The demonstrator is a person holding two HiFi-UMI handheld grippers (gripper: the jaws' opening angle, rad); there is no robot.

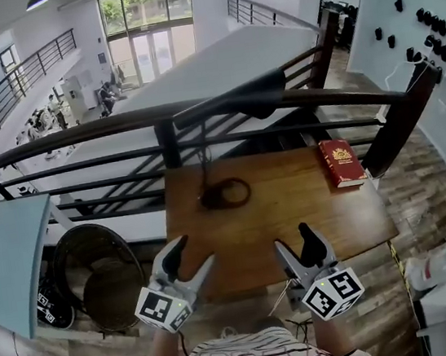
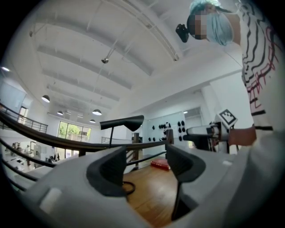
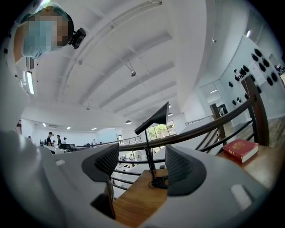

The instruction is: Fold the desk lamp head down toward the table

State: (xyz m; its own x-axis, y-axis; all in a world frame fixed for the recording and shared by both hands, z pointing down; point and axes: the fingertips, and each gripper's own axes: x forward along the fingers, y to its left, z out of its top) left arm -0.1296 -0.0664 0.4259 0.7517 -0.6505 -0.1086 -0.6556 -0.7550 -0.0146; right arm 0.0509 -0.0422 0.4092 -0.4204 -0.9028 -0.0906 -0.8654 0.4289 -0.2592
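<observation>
The desk lamp (image 3: pixel 151 118) stands at the far edge of the wooden tabletop (image 1: pixel 293 204), by the railing, with its head (image 2: pixel 123 121) raised on a thin stem (image 3: pixel 148 149) above a small round base (image 1: pixel 225 194). A red book (image 1: pixel 341 162) lies well apart to the right.

Both tools hover near the front edge. The left gripper (image 1: pixel 194 251) and right gripper (image 1: pixel 293 237) each have their jaws apart with nothing between them.

The lamp looks light and top-heavy, so it would probably slide or tip if pushed. The head seems hard, smooth and tapered, so it is likely slippery. 1 gripper could steady the stem low down, while the other takes the head's free end and tilts it down gently against the hinge.
</observation>
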